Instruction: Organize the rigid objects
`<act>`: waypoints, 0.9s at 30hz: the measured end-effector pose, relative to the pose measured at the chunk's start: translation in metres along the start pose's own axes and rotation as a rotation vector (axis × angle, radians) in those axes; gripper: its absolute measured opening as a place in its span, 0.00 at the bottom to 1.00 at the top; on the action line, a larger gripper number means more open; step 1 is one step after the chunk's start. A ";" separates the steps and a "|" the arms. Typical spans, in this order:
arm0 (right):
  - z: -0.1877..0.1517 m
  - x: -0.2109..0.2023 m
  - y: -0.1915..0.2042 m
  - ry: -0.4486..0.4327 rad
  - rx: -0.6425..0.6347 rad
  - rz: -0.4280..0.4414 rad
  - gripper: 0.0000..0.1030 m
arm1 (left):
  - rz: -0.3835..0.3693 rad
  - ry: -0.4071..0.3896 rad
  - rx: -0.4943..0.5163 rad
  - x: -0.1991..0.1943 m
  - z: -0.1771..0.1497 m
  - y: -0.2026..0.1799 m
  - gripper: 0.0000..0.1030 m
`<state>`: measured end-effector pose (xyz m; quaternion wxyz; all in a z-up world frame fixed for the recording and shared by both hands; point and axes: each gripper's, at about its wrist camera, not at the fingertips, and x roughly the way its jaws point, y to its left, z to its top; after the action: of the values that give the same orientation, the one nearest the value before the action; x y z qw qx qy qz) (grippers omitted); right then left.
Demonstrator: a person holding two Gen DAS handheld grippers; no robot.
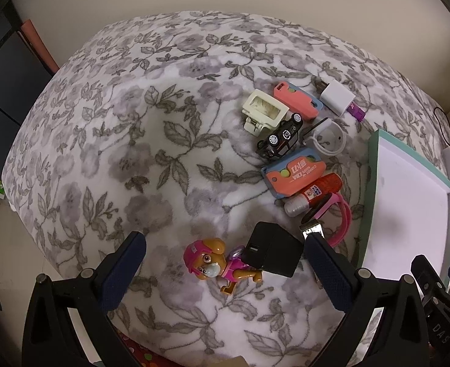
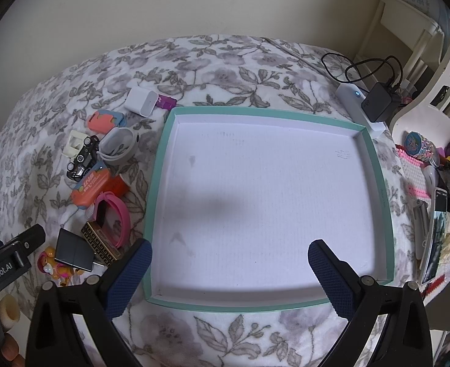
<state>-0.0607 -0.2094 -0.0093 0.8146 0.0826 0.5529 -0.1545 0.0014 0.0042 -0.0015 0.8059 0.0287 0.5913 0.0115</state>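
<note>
Left wrist: left hand-held gripper (image 1: 225, 244) wide over dog figure (image 1: 214, 263), black charger (image 1: 274, 252) beside.

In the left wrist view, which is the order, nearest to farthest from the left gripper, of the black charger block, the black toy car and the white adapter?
From the left gripper:
1. Black charger block, between the fingertips, toward the right one.
2. Black toy car, farther ahead, right of centre.
3. White adapter, farthest, at the back right.

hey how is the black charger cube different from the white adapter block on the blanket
The black charger cube is dark and lies beside the puppy figure, near the left gripper. The white adapter block is pale, lies at the far end of the row, and touches a purple piece. Both are boxy, outside the tray.
</note>
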 end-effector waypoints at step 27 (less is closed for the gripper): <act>0.000 0.000 0.001 0.002 -0.009 -0.007 1.00 | 0.020 -0.001 -0.014 0.000 0.001 0.000 1.00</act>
<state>-0.0603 -0.2086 -0.0096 0.8139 0.0772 0.5547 -0.1546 0.0025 0.0045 -0.0012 0.8063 0.0289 0.5903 0.0238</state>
